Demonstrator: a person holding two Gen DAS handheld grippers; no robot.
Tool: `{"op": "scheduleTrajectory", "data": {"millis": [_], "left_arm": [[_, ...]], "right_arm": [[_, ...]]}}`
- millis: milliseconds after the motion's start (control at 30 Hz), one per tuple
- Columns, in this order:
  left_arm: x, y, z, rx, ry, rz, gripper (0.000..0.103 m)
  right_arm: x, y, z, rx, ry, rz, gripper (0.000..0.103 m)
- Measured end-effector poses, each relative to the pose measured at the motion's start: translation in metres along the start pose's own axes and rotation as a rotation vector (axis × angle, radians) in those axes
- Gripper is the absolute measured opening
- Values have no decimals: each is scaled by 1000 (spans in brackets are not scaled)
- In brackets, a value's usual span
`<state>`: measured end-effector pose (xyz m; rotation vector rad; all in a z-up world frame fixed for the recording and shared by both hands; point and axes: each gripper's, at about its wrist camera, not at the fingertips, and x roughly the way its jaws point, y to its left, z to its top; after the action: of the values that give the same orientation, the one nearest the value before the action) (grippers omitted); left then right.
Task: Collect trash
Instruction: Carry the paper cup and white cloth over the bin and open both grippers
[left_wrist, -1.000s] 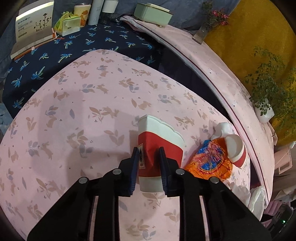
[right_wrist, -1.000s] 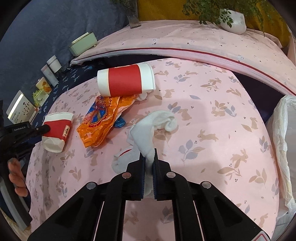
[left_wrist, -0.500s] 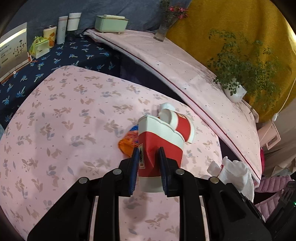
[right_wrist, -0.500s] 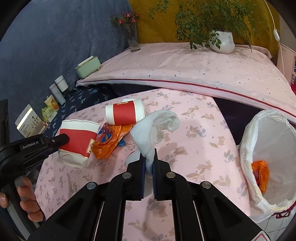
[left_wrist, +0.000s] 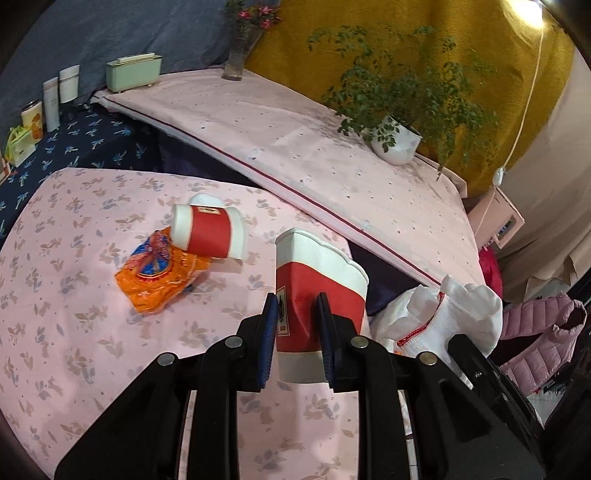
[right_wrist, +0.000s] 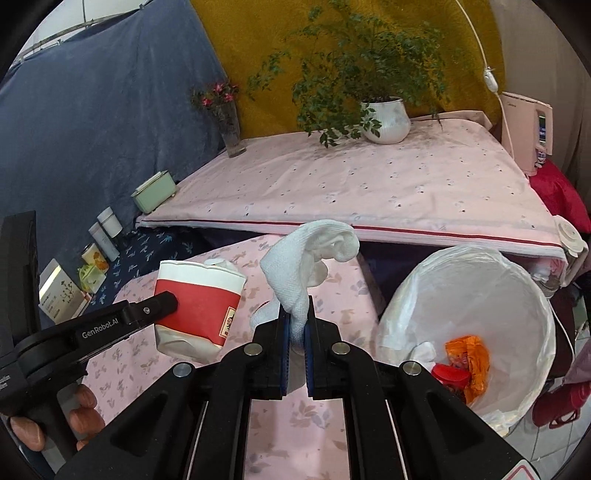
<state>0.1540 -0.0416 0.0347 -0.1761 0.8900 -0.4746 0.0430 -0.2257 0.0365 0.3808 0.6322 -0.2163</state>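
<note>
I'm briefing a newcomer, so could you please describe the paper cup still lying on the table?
On the pink floral tablecloth, beside the crinkled orange snack wrapper, a red-and-white paper cup lies on its side. Unlike the matching cup in the left gripper, nothing holds it.

Table (left_wrist: 74, 332) under pink leaf-print cloth. On it at 10 o'clock in left wrist view: red-and-white paper cup (left_wrist: 208, 236) on its side, base resting on orange wrapper (left_wrist: 159, 277). Wrapper flat, crumpled. White wad (left_wrist: 205, 199) touching cup's far side. Raised pink surface (left_wrist: 295, 147) behind, at 12 o'clock: potted plant (left_wrist: 395, 142), flower vase (left_wrist: 240, 55), green box (left_wrist: 133, 71).
</note>
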Motion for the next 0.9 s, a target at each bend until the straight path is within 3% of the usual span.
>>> {"op": "scheduleTrajectory", "data": {"millis": [433, 733, 800, 867, 900], "left_arm": [[29, -104, -23, 149, 71, -99, 21], [53, -157, -36, 211, 124, -170, 23], [56, -162, -37, 209, 127, -176, 40], [58, -166, -36, 212, 119, -162, 52], [58, -166, -36, 213, 115, -161, 52]], "right_arm": [[-37, -94, 6, 135, -65, -105, 7], [-44, -133, 2, 191, -67, -155, 7], [-44, -137, 2, 198, -66, -160, 7], [-43, -141, 2, 202, -64, -165, 7], [-42, -142, 2, 204, -63, -167, 6]]}}
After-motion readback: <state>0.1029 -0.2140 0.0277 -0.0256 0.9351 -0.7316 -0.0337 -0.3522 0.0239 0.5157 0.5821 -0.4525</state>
